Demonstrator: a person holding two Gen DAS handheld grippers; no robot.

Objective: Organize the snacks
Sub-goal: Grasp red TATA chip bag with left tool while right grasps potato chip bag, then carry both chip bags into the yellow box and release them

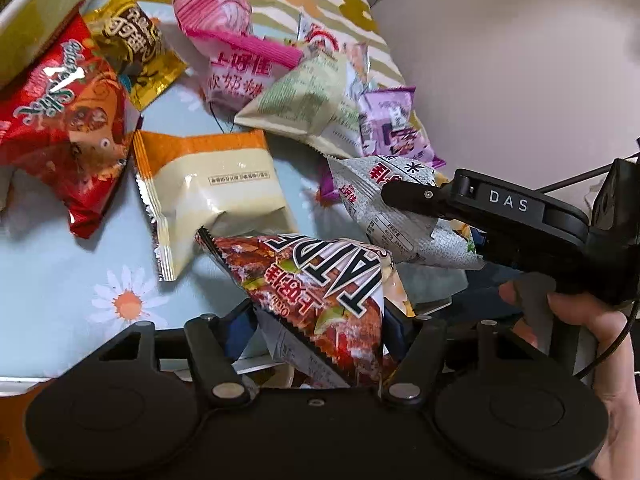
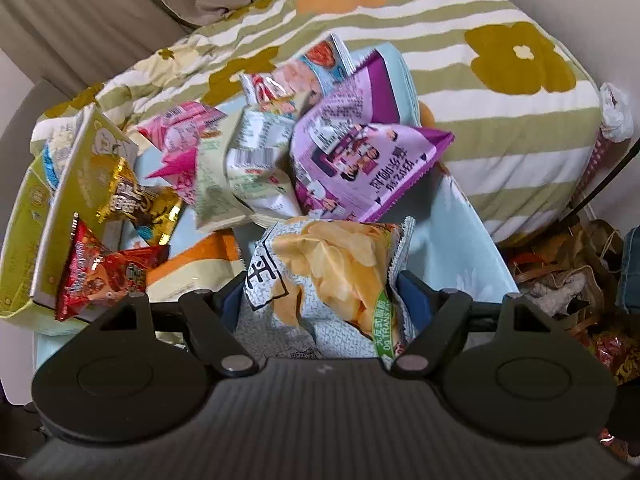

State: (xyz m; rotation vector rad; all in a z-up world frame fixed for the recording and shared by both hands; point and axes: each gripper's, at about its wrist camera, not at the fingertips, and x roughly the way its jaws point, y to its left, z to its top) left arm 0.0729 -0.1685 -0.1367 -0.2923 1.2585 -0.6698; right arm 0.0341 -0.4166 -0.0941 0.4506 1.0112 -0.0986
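In the left wrist view my left gripper [image 1: 320,326] is shut on a dark red-brown chip bag [image 1: 316,280] lettered "TATO", held tilted above the pale blue daisy cloth [image 1: 60,280]. To its right, a black finger [image 1: 408,196] of the right gripper pinches a silver-grey chip bag [image 1: 384,216], with a hand [image 1: 592,320] on the handle. In the right wrist view my right gripper [image 2: 320,300] is shut on that same grey bag [image 2: 328,272], which pictures yellow chips. Both bags hang clear of the pile.
Loose snacks lie on the cloth: a red bag [image 1: 68,128], a gold bag [image 1: 132,48], a pink bag [image 1: 224,40], a cream and orange packet [image 1: 208,192] and a purple bag [image 2: 360,160]. A yellow-green box [image 2: 72,200] stands at left. A striped flowered duvet [image 2: 500,120] lies behind.
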